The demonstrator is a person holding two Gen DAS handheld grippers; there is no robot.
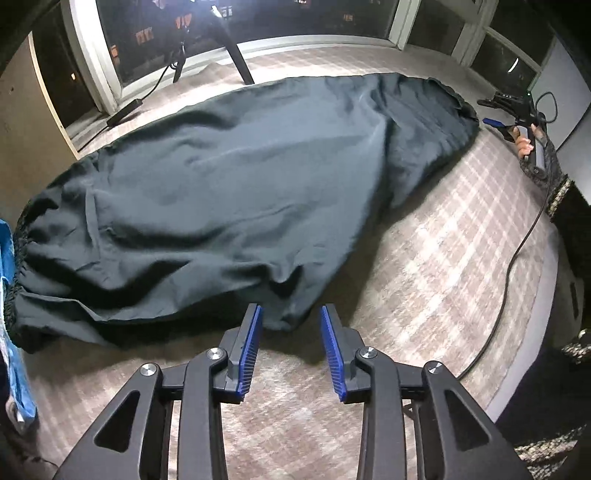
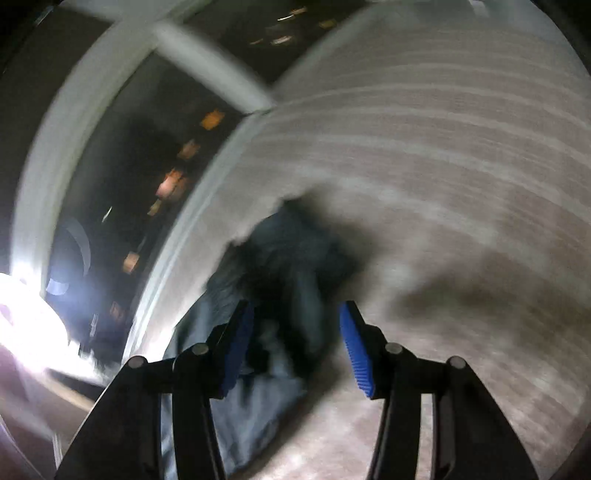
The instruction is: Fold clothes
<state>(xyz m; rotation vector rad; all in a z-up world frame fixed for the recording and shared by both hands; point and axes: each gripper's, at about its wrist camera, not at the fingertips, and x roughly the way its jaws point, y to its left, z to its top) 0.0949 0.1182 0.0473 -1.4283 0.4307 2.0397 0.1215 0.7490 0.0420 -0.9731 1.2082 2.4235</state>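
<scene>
A dark teal garment point(image 1: 236, 192) lies spread across a plaid-covered bed point(image 1: 461, 236), with gathered dark trim at its left and far right ends. My left gripper point(image 1: 291, 314) is open, its blue pads just at the garment's near edge, holding nothing. My right gripper point(image 2: 297, 314) is open above a bunched end of the garment point(image 2: 280, 266); that view is blurred. The right gripper also shows in the left wrist view point(image 1: 495, 122), at the far right beside the garment's end, held by a hand.
A cable point(image 1: 517, 251) trails over the bed's right side. Windows point(image 1: 258, 22) line the far wall, with a tripod leg point(image 1: 240, 59) and a power brick point(image 1: 125, 110) on the sill. A blue item point(image 1: 11, 295) sits at the left edge.
</scene>
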